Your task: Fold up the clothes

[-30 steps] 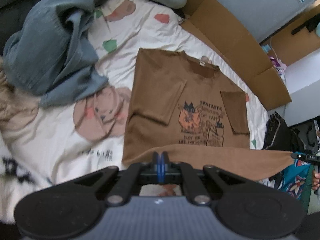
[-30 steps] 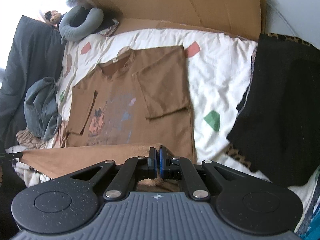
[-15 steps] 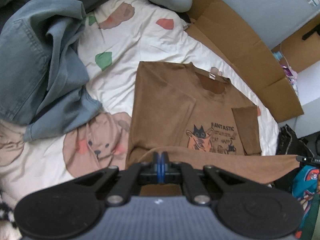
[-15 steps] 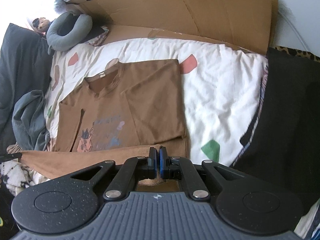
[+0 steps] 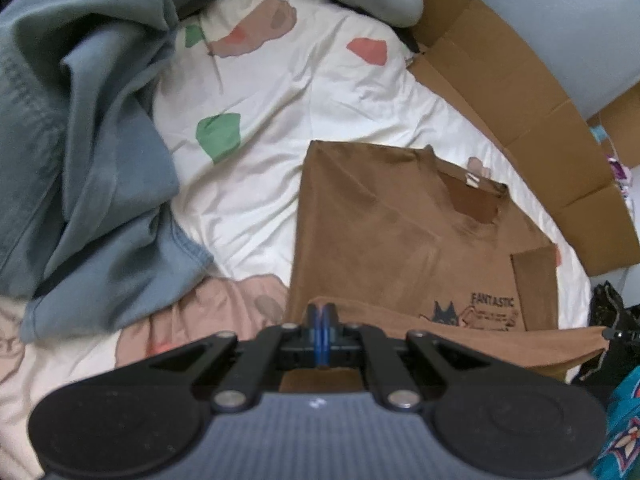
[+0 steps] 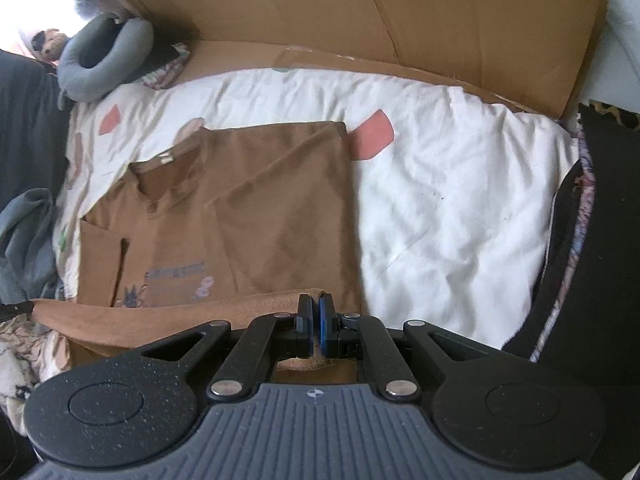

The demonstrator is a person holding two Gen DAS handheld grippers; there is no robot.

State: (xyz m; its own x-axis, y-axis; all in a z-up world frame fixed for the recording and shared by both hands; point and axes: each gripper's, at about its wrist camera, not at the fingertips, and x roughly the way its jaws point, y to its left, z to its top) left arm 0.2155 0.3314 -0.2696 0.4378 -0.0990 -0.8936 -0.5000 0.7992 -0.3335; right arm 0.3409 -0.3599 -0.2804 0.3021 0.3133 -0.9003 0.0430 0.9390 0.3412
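White bedding with coloured patches covers the bed, and flat cardboard leans along its far edge at 12 o'clock. A brown cat-print T-shirt lies on the bed with both sleeves folded in. The left tongs are clenched on one corner of its bottom hem, and the right tongs are clenched on the other (the hem hangs stretched between them). A blue-grey garment is heaped at 9 o'clock. To fold well, I think both hands should travel together toward the collar at 12 o'clock, keep the hem tight and level, then lay it down with edges matching.
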